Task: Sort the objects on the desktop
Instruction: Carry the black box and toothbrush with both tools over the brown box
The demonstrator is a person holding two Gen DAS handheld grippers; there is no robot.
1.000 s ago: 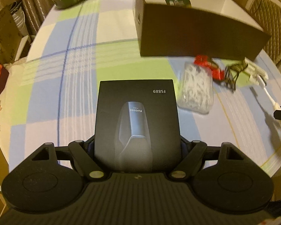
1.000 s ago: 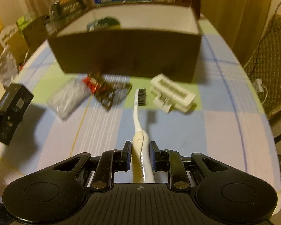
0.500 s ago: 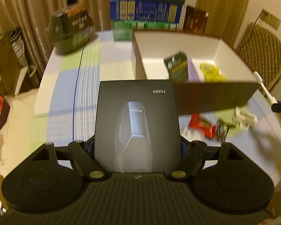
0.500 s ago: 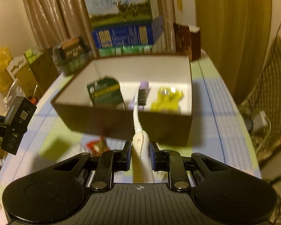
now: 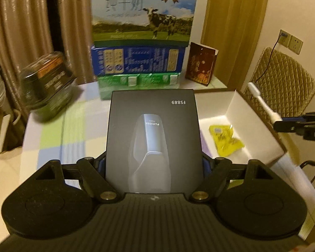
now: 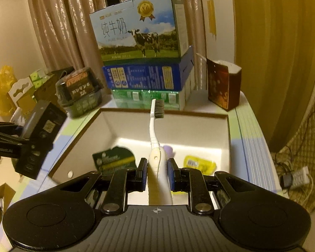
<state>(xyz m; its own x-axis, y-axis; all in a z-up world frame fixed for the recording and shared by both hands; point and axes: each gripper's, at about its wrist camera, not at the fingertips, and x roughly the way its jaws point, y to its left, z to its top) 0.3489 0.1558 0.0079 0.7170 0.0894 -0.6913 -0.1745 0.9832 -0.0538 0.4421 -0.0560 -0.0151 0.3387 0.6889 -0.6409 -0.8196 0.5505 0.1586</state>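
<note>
left gripper [image 5: 154, 166] clamping black box [image 5: 153, 138], right gripper [image 6: 157, 175] clamping toothbrush [image 6: 154, 134], both above open carton [image 6: 224, 138]

Sitting inside one open box [image 6: 224, 132]: one green packet [image 6: 115, 159], one yellow packet [image 6: 199, 163], one purple item [image 6: 169, 149]. Being held: one toothbrush [image 6: 155, 130], one black carton [image 5: 153, 138]. Standing far: three stacked cartons [image 6: 145, 77].

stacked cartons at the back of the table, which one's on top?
The milk carton with the cow picture and gold medal. The blue carton sits under it, the green one at the bottom.

Your right gripper [image 6: 156, 173] clamps the white toothbrush [image 6: 155, 138] handle, bristles far, above the open cardboard box [image 6: 224, 134]; the black carton [image 6: 38, 138] is left.
</note>
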